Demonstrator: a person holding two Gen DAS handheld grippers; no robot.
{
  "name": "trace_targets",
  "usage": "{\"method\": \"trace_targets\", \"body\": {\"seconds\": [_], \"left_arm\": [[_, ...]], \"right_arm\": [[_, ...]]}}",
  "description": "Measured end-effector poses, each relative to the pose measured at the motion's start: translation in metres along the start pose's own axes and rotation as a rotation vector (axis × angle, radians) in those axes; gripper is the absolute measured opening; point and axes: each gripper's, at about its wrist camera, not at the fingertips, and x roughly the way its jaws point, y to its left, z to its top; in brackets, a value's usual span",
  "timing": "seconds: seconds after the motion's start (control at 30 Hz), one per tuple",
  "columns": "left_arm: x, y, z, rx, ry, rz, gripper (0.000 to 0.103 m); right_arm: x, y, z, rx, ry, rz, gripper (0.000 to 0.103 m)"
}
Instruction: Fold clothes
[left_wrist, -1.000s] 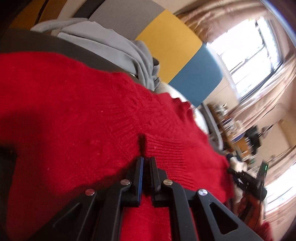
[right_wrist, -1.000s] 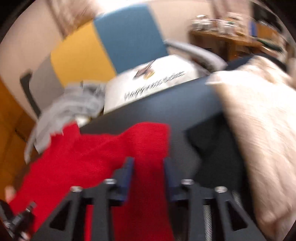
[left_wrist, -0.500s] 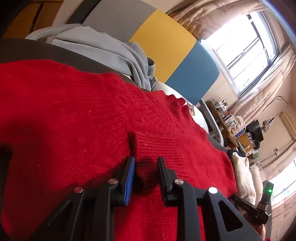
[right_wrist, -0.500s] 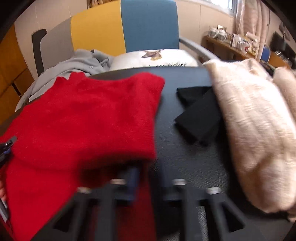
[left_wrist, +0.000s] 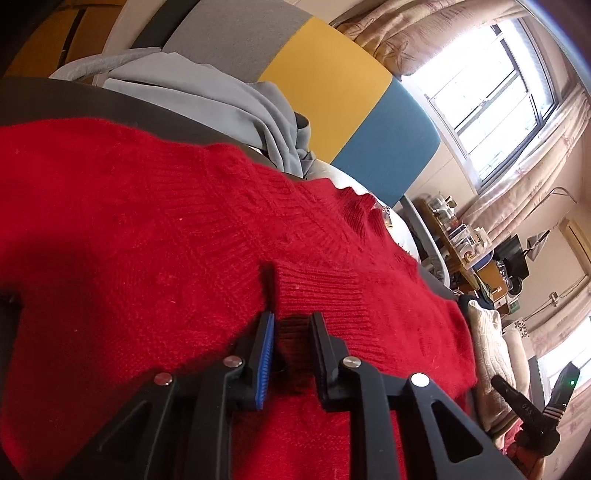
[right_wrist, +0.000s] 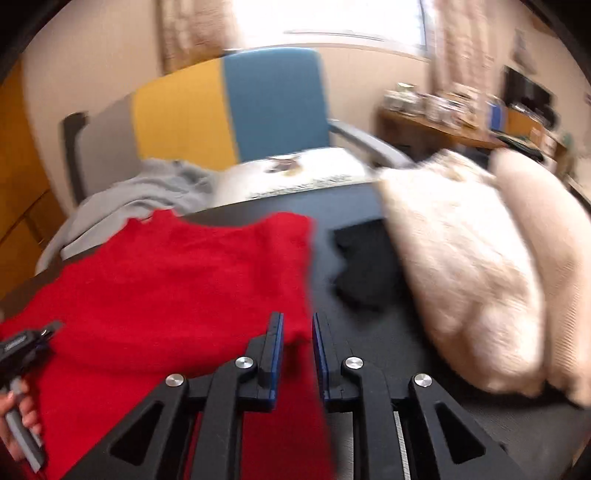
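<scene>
Now that the cuff is let go: the left gripper (left_wrist: 291, 325), clamped on the ribbed cuff (left_wrist: 317, 291) a second ago, has its tongs apart, though they are easing back together. The cuff lies flat just past the tips at twelve o'clock, and no pad presses on it.
Red sweater (left_wrist: 184, 221): spread on the black table (right_wrist: 369, 350) and filling the left wrist view from nine to four o'clock. The sleeve is folded in across the body.
Right gripper (right_wrist: 297, 325): apart a second ago, pinched shut half a second ago, and now parting again. The sweater's right-hand edge sits between the tips, apparently loose rather than gripped, though blur makes this hard to confirm.
Right view: it has swung sideways, so the sweater's straight side edge now runs from twelve o'clock down to the tips.
Neighbours: a black garment (right_wrist: 362, 266) lies at one o'clock of the right tips, clear of the red edge. A cream knit (right_wrist: 461, 258) lies at two to three o'clock, and a grey garment (left_wrist: 221, 96) lies beyond the table's far edge.
Meaning for the task: both sleeve ends look released, so the sleeve fold seems done. A fold of the body is probably the next step.
Risk: the loose knit may slip open when it is regripped.
</scene>
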Motion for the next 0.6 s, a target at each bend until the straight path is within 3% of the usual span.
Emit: {"method": "trace_targets", "body": {"seconds": [0.1, 0.3, 0.5, 0.53, 0.57, 0.6], "left_arm": [[0.0, -0.002, 0.001, 0.004, 0.013, 0.0, 0.021], [-0.001, -0.007, 0.003, -0.017, 0.043, 0.0, 0.026], [0.002, -0.004, 0.006, -0.119, 0.096, -0.049, 0.03], [0.002, -0.002, 0.006, -0.127, 0.094, -0.053, 0.027], [0.002, -0.001, 0.006, -0.134, 0.093, -0.058, 0.013], [0.003, -0.001, 0.008, -0.131, 0.099, -0.053, 0.009]], "right_arm": [[0.037, 0.011, -0.01, 0.013, 0.088, -0.005, 0.017], [0.045, 0.029, -0.021, -0.059, 0.063, -0.105, 0.016], [0.047, 0.04, -0.021, -0.111, 0.053, -0.165, 0.017], [0.047, 0.038, -0.02, -0.112, 0.052, -0.168, 0.017], [0.047, 0.038, -0.02, -0.113, 0.051, -0.17, 0.017], [0.047, 0.039, -0.02, -0.115, 0.051, -0.172, 0.017]]}}
